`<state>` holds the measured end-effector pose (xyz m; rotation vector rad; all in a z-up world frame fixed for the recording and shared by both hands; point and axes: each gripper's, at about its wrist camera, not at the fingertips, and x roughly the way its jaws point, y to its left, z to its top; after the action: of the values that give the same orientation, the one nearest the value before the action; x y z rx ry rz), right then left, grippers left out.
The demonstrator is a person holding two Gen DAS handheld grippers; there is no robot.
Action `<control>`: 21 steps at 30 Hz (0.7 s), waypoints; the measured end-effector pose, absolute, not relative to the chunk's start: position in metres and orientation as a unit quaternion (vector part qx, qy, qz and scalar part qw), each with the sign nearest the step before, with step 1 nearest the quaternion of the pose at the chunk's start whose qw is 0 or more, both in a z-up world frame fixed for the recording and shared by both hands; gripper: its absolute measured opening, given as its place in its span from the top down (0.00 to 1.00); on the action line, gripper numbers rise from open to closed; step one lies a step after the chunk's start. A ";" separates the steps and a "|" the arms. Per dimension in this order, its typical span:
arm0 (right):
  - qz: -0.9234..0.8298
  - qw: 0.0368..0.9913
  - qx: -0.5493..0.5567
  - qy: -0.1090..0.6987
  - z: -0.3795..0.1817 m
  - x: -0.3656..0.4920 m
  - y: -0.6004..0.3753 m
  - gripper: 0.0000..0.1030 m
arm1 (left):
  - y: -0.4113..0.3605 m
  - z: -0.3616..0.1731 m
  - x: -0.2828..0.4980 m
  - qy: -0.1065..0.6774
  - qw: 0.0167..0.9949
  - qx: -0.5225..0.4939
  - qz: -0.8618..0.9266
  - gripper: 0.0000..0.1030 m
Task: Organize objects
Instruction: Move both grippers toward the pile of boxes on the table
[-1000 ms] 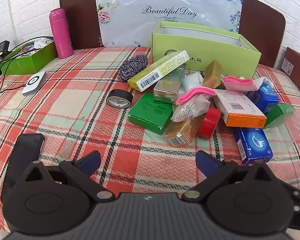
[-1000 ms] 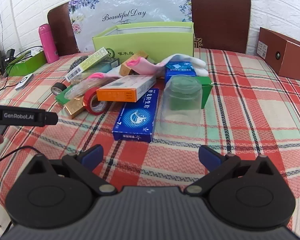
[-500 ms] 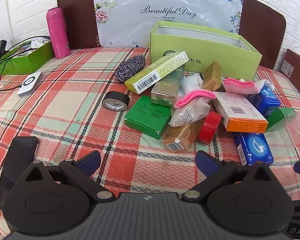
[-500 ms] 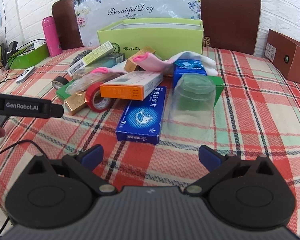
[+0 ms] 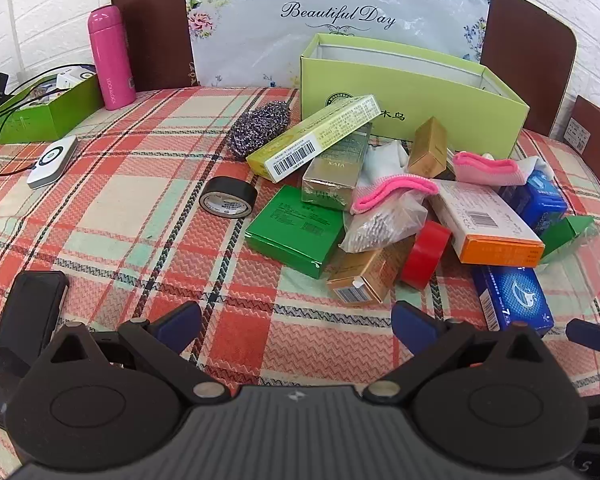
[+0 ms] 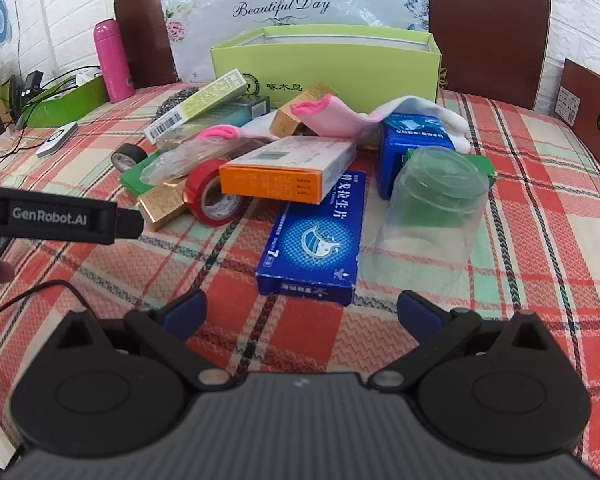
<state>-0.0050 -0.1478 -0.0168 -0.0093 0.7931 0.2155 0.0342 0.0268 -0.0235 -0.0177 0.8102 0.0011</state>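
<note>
A pile of small items lies on the plaid tablecloth in front of an open lime-green box [image 5: 412, 92] [image 6: 324, 64]. It holds a flat green box [image 5: 294, 230], a gold carton [image 5: 364, 276], red tape [image 5: 426, 254] [image 6: 210, 192], an orange-and-white box [image 5: 488, 222] [image 6: 288, 170], a blue box [image 6: 316, 240] [image 5: 514, 300], pink-edged socks [image 5: 394, 192], black tape [image 5: 228, 202] and an upturned clear cup [image 6: 432, 204]. My left gripper [image 5: 296, 322] is open, short of the gold carton. My right gripper [image 6: 302, 306] is open, just before the blue box.
A pink bottle [image 5: 112, 58] and a green tray with cables [image 5: 40, 110] stand at the back left, beside a white device [image 5: 52, 162]. A black phone [image 5: 20, 332] lies near the left gripper. A brown box [image 6: 588, 112] sits at the right edge.
Both grippers have edged forward toward the pile, so the objects look slightly nearer. The jaws stay open and nothing in the pile has moved.
</note>
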 end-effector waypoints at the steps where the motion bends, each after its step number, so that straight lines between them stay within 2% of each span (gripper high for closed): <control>1: 0.104 0.916 -0.003 0.387 -0.017 -0.004 -0.148 0.00 | 0.027 -0.024 0.035 0.395 0.919 -0.009 0.000 0.00; 10: 0.099 0.913 0.007 0.395 -0.025 0.006 -0.148 0.00 | 0.030 -0.028 0.038 0.401 0.916 -0.017 0.003 0.00; 13: 0.098 0.918 0.013 0.384 -0.026 0.008 -0.149 0.01 | 0.033 -0.029 0.037 0.396 0.918 -0.018 -0.010 0.09; 14: 0.096 0.920 0.016 0.380 -0.026 0.009 -0.150 0.04 | 0.033 -0.029 0.037 0.396 0.918 -0.019 -0.016 0.13; 16: 0.086 0.924 0.010 0.372 -0.027 0.009 -0.151 0.20 | 0.033 -0.030 0.038 0.393 0.919 -0.020 -0.028 0.26; 17: 0.081 0.927 0.004 0.367 -0.027 0.009 -0.151 0.25 | 0.032 -0.030 0.040 0.393 0.919 -0.019 -0.036 0.34; 18: 0.079 0.928 0.001 0.363 -0.027 0.008 -0.152 0.32 | 0.030 -0.029 0.042 0.393 0.918 -0.016 -0.046 0.38; 21: 0.080 0.930 0.007 0.358 -0.025 0.007 -0.158 0.44 | 0.018 -0.027 0.046 0.389 0.918 0.003 -0.074 0.46</control>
<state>0.0071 -0.1581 -0.0254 0.0142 0.7328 0.1640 0.0464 0.0183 -0.0267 0.0055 0.7994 -0.1529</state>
